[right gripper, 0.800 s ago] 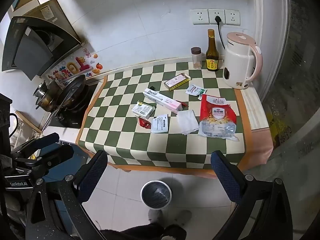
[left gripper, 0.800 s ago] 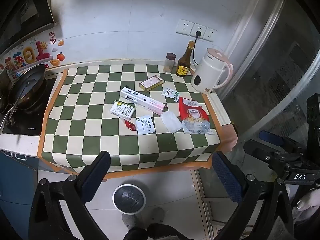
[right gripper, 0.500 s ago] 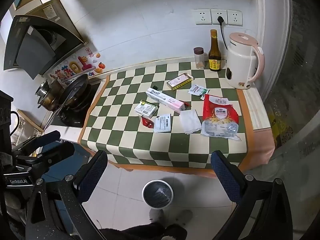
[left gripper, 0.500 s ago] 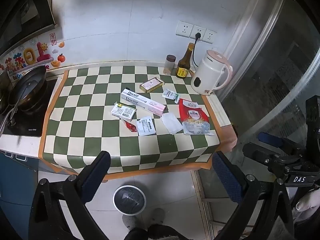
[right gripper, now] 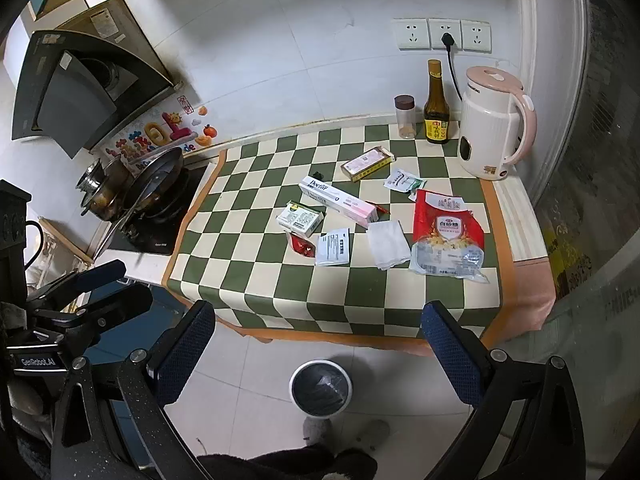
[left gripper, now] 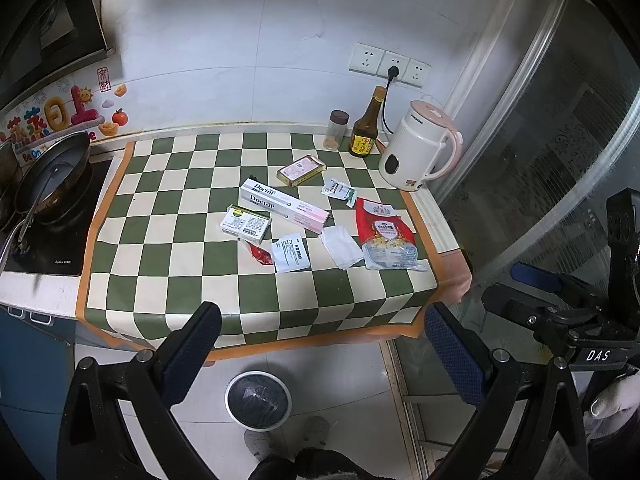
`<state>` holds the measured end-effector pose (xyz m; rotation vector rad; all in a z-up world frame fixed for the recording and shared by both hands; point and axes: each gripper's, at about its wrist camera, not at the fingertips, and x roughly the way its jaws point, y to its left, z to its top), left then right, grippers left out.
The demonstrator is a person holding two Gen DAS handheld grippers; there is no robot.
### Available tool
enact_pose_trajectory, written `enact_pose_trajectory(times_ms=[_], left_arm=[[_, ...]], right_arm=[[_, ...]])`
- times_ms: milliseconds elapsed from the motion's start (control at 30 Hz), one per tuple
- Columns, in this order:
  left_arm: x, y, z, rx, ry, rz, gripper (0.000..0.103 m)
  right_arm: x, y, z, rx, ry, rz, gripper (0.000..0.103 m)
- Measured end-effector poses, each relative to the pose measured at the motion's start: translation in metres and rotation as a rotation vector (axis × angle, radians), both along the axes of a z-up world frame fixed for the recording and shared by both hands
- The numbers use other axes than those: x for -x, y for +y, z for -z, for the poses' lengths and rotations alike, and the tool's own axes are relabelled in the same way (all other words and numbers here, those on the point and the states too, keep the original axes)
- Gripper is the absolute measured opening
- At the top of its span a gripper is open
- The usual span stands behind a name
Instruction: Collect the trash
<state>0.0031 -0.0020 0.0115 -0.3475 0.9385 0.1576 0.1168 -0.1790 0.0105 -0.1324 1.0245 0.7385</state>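
Here, both the left hand-held gripper (left gripper: 320,356) and the right hand-held gripper (right gripper: 318,354) are held wide open and empty, well short of the litter on the checked worktop (left gripper: 168,264). The toothpaste box (left gripper: 283,205) lies mid-worktop, its long axis slanting from back-left to front-right. The range hood (right gripper: 68,92) is fully seen only in the right view. A bin (right gripper: 321,388) stands on the floor below.

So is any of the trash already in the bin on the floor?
No, the bin shows only its dark liner, and the wrappers and boxes, like the red bag, lie on the checkered mat.
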Motion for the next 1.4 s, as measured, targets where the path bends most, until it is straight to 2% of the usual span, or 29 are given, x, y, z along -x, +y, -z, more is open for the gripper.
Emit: enact_pose_trajectory(times_ms=[1400], left_arm=[[-0.006,-0.003,0.007,0.013,-0.001,0.015,0.103]], right_arm=[[0.006,0.012,-0.001,-0.022,0.016,-0.022,0.103]])
